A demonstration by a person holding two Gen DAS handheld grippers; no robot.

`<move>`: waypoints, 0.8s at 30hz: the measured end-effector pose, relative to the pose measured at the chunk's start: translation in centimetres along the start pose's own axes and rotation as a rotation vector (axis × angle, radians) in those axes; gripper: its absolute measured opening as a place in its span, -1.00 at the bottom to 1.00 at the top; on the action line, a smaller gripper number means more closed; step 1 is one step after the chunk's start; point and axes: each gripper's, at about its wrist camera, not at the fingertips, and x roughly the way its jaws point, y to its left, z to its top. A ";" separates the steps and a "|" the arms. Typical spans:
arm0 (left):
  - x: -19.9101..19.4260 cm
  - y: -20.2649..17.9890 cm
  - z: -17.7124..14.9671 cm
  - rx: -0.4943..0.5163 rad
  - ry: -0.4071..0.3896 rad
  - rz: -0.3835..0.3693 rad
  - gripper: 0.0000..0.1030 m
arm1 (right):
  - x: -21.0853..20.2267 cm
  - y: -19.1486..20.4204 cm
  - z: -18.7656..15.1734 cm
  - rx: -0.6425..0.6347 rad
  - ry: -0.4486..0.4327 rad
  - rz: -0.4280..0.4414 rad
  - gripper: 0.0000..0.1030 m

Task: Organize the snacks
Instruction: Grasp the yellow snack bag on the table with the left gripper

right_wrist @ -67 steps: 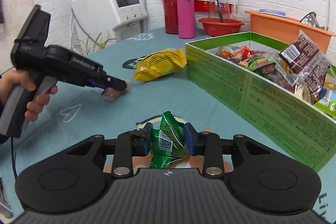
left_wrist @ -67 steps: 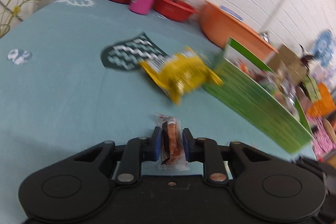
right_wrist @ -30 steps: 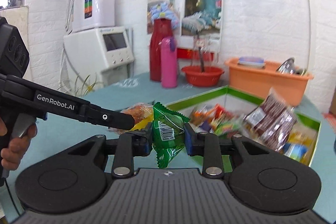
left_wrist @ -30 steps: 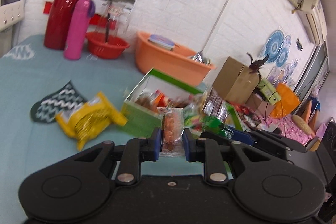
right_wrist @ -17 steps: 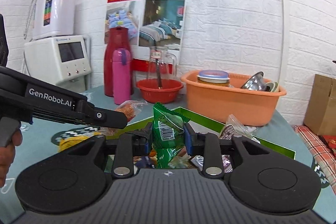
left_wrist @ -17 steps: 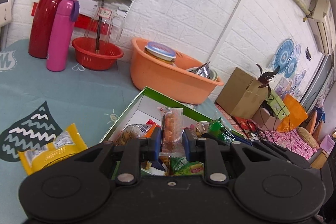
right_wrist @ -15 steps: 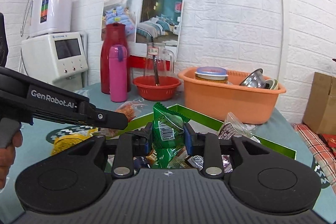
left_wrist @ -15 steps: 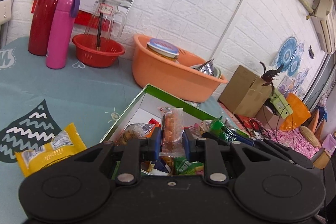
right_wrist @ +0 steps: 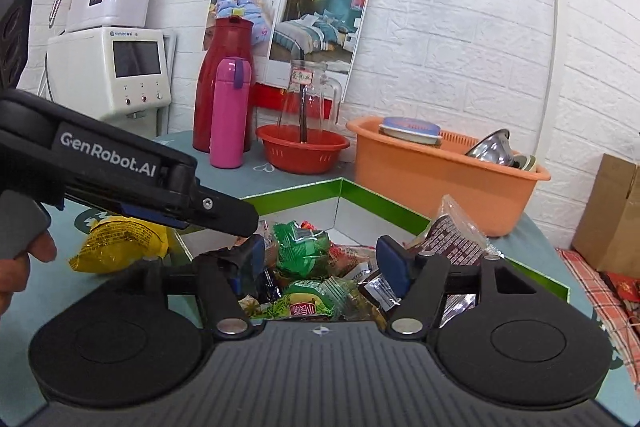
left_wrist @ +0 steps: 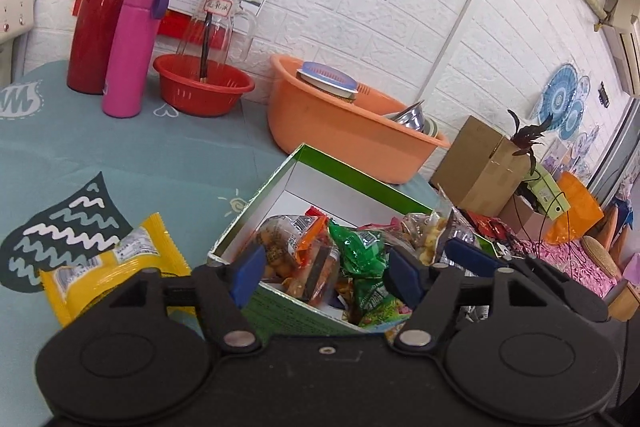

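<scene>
The green snack box point(left_wrist: 352, 179) point(right_wrist: 384, 215) stands on the teal table, full of packets. Both grippers hover over its near end. My left gripper point(left_wrist: 326, 271) is opening wide and its pads touch nothing. The clear sausage packet point(left_wrist: 318, 267) lies among the snacks below it. My right gripper point(right_wrist: 322, 263) is opening too, with the green packet point(right_wrist: 304, 251) point(left_wrist: 356, 247) loose on the heap between its blue pads. The left gripper point(right_wrist: 224, 215) reaches in from the left of the right wrist view. A yellow packet point(left_wrist: 116, 267) point(right_wrist: 120, 239) lies on the table left of the box.
Behind the box stand an orange basin point(left_wrist: 352, 123) with dishes, a red basket point(left_wrist: 202, 91) holding a glass jug, a pink bottle point(left_wrist: 132, 47) and a red thermos point(left_wrist: 108, 7). A white dispenser point(right_wrist: 116, 67) stands far left. A cardboard box point(left_wrist: 484, 163) is to the right.
Both grippers have gone from shut to wide open. The sausage packet has dropped out of the left one and the green packet out of the right one, onto the snacks in the box.
</scene>
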 end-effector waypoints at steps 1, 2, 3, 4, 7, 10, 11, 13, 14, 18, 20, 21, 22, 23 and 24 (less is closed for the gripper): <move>-0.5 0.0 0.0 0.001 -0.004 0.001 1.00 | -0.4 0.0 0.1 0.002 -0.009 -0.003 0.98; -1.1 0.2 -0.1 -0.001 -0.010 0.003 1.00 | -0.9 0.0 0.3 0.007 -0.019 -0.006 1.00; -1.7 0.4 -0.1 -0.006 -0.019 0.008 1.00 | -1.6 0.0 0.4 0.014 -0.029 -0.005 1.00; -2.4 0.7 -0.1 -0.013 -0.031 0.019 1.00 | -2.2 0.0 0.4 0.023 -0.039 -0.003 1.00; -3.9 2.2 -0.2 -0.035 -0.058 0.082 1.00 | -4.6 0.3 0.3 0.048 -0.077 0.029 1.00; -4.3 4.4 -0.4 -0.078 -0.063 0.193 1.00 | -6.6 0.7 -0.3 0.089 -0.094 0.079 1.00; -4.3 5.3 -0.5 -0.098 -0.061 0.220 1.00 | -7.1 1.0 -0.6 0.106 -0.095 0.094 1.00; -3.7 6.6 -0.5 -0.122 -0.054 0.258 1.00 | -7.5 1.4 -1.2 0.125 -0.083 0.118 1.00; -3.4 7.2 -0.4 -0.126 -0.052 0.268 1.00 | -7.6 1.7 -1.5 0.127 -0.075 0.126 1.00; -2.4 8.9 0.1 -0.147 -0.065 0.249 1.00 | -7.7 2.8 -2.5 0.115 -0.034 0.146 1.00; -1.7 9.5 0.5 -0.144 -0.069 0.236 1.00 | -7.7 3.0 -2.8 0.113 -0.020 0.147 1.00; -1.3 9.8 0.5 -0.142 -0.059 0.233 1.00 | -7.7 3.1 -2.9 0.116 -0.015 0.145 1.00; -1.0 10.0 0.5 -0.134 -0.042 0.223 1.00 | -7.7 3.0 -3.0 0.121 -0.013 0.144 1.00; -0.7 10.1 0.2 -0.125 -0.017 0.207 0.94 | -7.8 3.0 -3.1 0.126 -0.012 0.143 1.00; -0.5 10.2 -0.1 -0.115 0.015 0.192 0.41 | -7.9 3.0 -3.2 0.129 -0.012 0.143 1.00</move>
